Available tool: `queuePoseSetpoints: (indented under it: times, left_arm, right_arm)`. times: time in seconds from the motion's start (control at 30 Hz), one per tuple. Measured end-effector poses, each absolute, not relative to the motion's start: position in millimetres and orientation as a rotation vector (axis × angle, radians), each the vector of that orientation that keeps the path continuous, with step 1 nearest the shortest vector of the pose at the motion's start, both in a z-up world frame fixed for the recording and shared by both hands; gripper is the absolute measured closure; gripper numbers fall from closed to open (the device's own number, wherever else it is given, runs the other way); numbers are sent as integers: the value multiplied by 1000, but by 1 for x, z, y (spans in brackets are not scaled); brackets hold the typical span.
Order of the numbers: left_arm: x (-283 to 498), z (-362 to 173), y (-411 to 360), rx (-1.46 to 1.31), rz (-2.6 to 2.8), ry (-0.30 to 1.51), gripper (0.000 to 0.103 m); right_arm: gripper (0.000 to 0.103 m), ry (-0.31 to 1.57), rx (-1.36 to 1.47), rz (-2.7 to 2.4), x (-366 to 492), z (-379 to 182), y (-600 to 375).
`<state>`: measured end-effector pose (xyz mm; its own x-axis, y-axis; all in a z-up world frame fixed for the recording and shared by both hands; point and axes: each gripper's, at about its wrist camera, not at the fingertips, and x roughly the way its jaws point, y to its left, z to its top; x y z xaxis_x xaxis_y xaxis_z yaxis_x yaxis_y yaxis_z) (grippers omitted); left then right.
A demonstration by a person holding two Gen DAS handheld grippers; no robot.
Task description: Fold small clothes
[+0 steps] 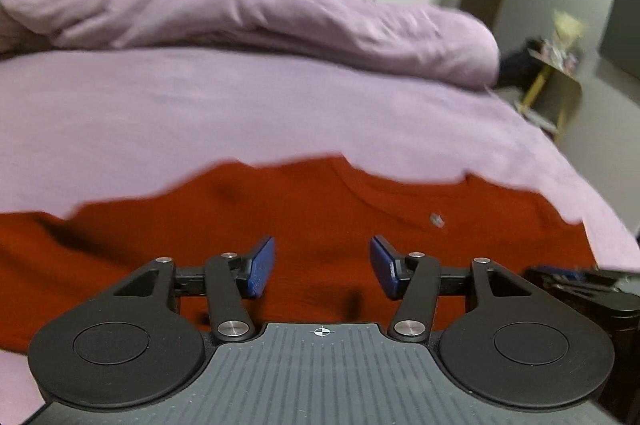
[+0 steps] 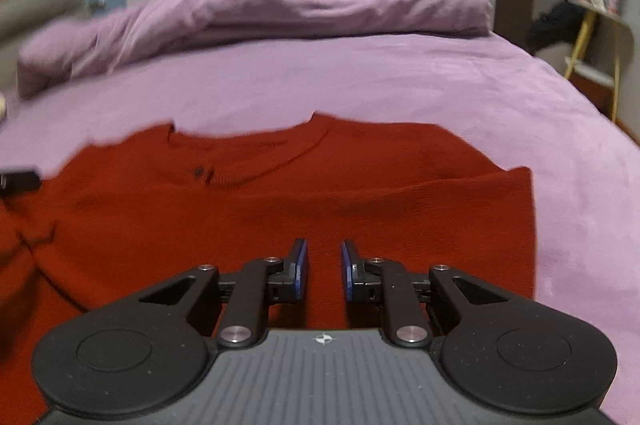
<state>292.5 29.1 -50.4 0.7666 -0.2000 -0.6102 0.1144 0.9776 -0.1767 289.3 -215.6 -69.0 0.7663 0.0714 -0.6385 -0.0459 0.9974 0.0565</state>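
- My left gripper (image 1: 322,267) hangs over the red garment (image 1: 304,225) with its jaws standing wide; nothing is between the blue pads (image 1: 262,267), only red cloth lying below the gap.
- My right gripper (image 2: 324,271) has its jaws drawn in to a narrow slot, but the pads (image 2: 301,269) do not meet and I see no cloth pinched between them.
- The red garment (image 2: 280,205) lies spread on the lilac bed sheet (image 2: 360,77), filling the lower half of both views, neckline towards 12 o'clock.
- In the right wrist view its far edge runs wavy from 9 o'clock across to 1 o'clock, and its right side edge drops straight down at about 3 o'clock, where bare sheet begins.
- In the left wrist view the far edge is ragged and rises from 9 o'clock to a peak near the centre; a small pale speck (image 1: 437,220) sits on the cloth at 2 o'clock of my pads.
- Beyond the garment towards 12 o'clock the sheet is open up to the rolled lilac duvet (image 1: 260,21).
- The bed's edge falls away at 3 o'clock, with a yellow-legged side table (image 1: 550,81) beyond it.
- Part of my other tool shows at 3 o'clock in the left view and 9 o'clock in the right view.
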Motion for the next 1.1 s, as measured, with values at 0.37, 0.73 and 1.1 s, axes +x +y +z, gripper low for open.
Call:
queuePoseSetpoints:
  times: [0.37,0.73,1.1]
  left_arm:
    - [310,-76,22,-69,-59,767,43]
    - [311,-81,21,-10,-48,771,36]
    - [295,-71,72,-117,114,804,23]
  right_arm:
    - [86,663,-41,-108,285,-66,-257]
    - [86,633,19,-12,235,-77,-254]
    - [81,623,-40,-41,225,-76,-247]
